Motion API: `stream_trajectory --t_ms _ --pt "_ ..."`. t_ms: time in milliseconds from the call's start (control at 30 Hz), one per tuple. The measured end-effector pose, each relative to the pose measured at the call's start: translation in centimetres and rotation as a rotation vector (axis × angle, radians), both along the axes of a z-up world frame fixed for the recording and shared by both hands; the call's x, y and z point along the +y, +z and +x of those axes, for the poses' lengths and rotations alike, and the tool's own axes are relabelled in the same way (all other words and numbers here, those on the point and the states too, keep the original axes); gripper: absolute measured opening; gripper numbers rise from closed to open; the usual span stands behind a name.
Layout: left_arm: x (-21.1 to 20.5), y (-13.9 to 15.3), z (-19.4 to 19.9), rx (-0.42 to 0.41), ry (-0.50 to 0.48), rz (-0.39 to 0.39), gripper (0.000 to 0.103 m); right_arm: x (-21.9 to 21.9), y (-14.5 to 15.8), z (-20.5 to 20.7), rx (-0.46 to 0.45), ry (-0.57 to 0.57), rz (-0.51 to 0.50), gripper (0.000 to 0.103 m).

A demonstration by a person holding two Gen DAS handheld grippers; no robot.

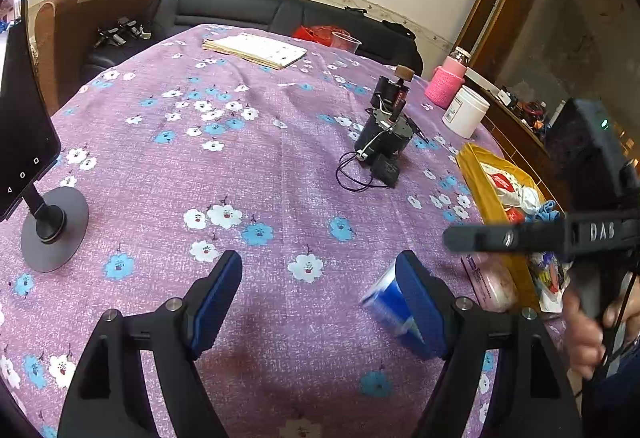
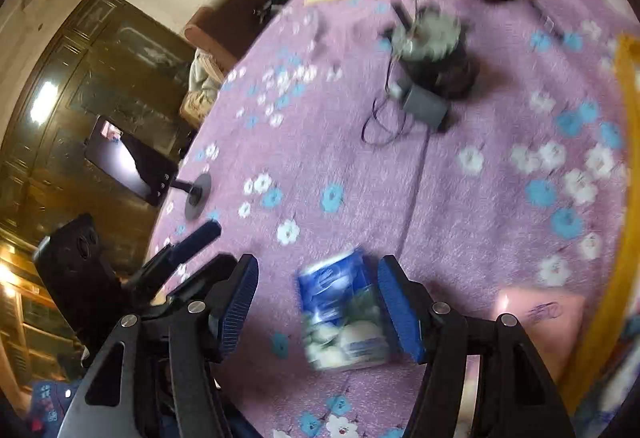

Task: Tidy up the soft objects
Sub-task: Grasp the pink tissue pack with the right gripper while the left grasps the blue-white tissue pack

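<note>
A blue and white tissue pack (image 2: 340, 310) lies flat on the purple flowered tablecloth (image 2: 460, 198). It sits between the pads of my right gripper (image 2: 318, 263), close to the right pad and well apart from the left one, so this gripper is open. In the left wrist view the same pack (image 1: 382, 298) shows blurred behind the right finger of my left gripper (image 1: 319, 260), which is open with only cloth between its pads. A pink soft pack (image 2: 536, 318) lies to the right, beside a yellow bag (image 1: 480, 178) holding several soft items.
A black motor with a trailing wire (image 1: 384, 134) stands mid-table. A phone on a round stand (image 1: 54, 230) is at the left edge. A white jar (image 1: 466, 112), a pink cup (image 1: 444, 86) and a notebook (image 1: 254, 50) lie farther back. A hand (image 1: 584, 334) holds the right gripper's handle.
</note>
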State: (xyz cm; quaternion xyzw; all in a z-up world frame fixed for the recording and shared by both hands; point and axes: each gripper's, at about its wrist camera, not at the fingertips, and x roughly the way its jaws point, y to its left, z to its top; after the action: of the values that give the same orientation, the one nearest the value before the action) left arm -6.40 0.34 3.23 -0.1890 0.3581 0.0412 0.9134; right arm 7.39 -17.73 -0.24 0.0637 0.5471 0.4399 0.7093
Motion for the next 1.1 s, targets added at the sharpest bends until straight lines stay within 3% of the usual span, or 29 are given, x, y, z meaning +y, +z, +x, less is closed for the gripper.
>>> stream_trajectory --t_ms 67,200,333,400,467,567,667,933,967,1033,1100 --pt "-0.2 0.0 0.0 -0.003 -0.01 -0.004 0.078 -0.6 0.7 0.8 -0.133 -0.039 -0.151 0.07" --pt "-0.8 0.2 0.0 -0.011 -0.027 0.003 0.078 -2.0 -1.2 2.4 -0.141 -0.068 -0.315 0.07" --pt "-0.6 0.3 0.0 -0.007 -0.024 0.006 0.078 -2.8 -1.8 1.0 -0.106 -0.022 -0.306 0.07" --pt "-0.5 0.5 -0.1 -0.009 -0.017 0.012 0.078 -2.5 -1.8 -0.8 -0.05 0.04 -0.254 0.07" --pt "-0.4 0.6 -0.2 -0.01 -0.012 0.016 0.078 -2.8 -1.0 -2.5 0.013 0.093 -0.14 0.07" --pt "-0.2 0.6 -0.1 -0.007 -0.004 0.007 0.078 -3.9 1.1 -3.3 -0.171 0.046 -0.233 0.071" --pt "-0.3 0.7 -0.2 -0.009 -0.009 0.014 0.078 -5.0 0.6 -3.4 -0.14 0.112 -0.267 0.071" --pt "-0.6 0.9 0.0 0.004 -0.022 -0.008 0.078 -3.6 -2.3 -6.6 -0.21 0.291 -0.442 0.073" --pt "-0.6 0.8 0.0 0.004 -0.021 -0.007 0.078 -3.5 -2.7 -7.0 -0.212 0.313 -0.442 0.071" --pt "-0.6 0.9 -0.1 0.006 -0.014 -0.002 0.078 -3.3 -2.9 -7.5 -0.247 0.329 -0.457 0.055" --pt "-0.5 1.0 -0.3 0.005 -0.005 -0.002 0.078 -3.3 -2.3 -7.4 -0.263 0.308 -0.439 0.053"
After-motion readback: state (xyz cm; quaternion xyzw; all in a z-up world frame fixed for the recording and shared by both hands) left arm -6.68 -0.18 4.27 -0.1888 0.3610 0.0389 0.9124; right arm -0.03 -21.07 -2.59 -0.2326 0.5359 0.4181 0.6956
